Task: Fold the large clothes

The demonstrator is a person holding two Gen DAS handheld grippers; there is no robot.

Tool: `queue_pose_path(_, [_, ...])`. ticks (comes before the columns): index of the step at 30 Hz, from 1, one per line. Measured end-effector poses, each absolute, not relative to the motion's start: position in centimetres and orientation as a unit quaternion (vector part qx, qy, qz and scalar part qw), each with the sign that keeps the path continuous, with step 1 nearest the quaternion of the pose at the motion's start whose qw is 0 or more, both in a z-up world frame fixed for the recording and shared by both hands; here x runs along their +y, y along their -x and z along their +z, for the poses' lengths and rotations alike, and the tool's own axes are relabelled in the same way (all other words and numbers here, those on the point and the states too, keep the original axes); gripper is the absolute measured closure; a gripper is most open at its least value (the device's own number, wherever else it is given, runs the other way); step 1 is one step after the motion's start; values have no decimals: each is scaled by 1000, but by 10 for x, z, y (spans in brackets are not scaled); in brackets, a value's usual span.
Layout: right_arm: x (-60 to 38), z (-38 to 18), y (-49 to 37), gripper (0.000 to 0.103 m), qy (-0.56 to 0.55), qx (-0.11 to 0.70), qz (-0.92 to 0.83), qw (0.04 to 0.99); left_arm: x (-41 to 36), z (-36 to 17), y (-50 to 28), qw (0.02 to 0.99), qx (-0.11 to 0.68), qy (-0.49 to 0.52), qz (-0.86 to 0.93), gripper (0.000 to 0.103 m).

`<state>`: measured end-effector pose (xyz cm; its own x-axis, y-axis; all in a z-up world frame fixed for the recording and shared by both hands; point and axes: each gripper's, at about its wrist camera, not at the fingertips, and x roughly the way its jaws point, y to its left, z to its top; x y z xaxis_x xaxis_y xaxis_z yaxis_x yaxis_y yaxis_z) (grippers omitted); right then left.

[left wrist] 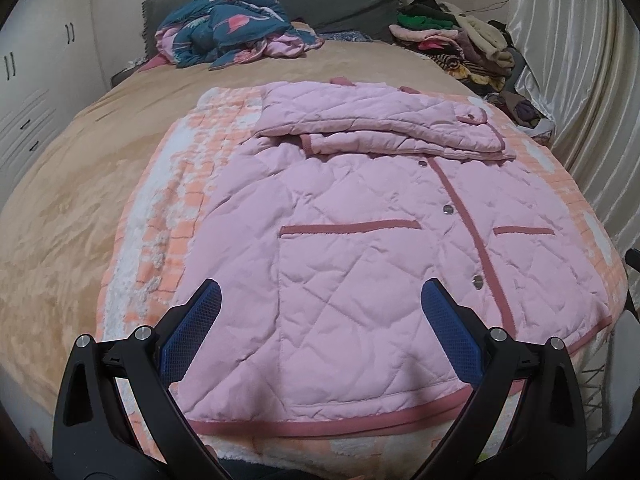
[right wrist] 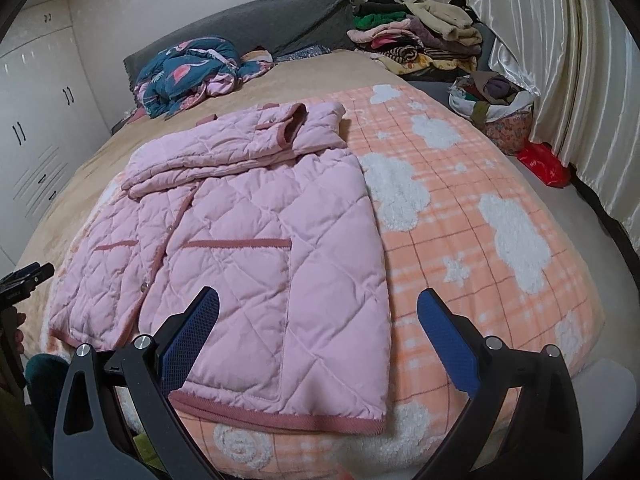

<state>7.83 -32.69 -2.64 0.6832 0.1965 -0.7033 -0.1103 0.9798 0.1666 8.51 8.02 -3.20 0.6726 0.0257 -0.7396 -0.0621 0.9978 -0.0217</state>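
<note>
Our pink quilted jacket (left wrist: 360,240) lies flat on the peach blanket (right wrist: 460,240), sleeves probably folded across. It looks puffy, soft, and light. Left gripper (left wrist: 320,304) and right gripper (right wrist: 318,308) hover wide open, empty; we'd pinch the hem (right wrist: 280,416) corners.

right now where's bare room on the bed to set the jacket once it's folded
Free: the cloud blanket right of the pink quilted jacket, and the tan bedspread to its left. Crowded: the far end, with the flamingo duvet and clothes pile.
</note>
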Motion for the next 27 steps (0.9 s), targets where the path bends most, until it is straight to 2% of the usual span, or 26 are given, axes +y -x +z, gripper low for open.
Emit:
queue_pose_path(19, [-327, -64, -75, 4, -54, 424, 95, 899, 127, -64, -82, 890, 450, 42, 65, 9])
queue_pose_path(27, [-336, -86, -76, 4, -75, 450, 92, 885, 153, -75, -86, 877, 469, 88, 59, 9])
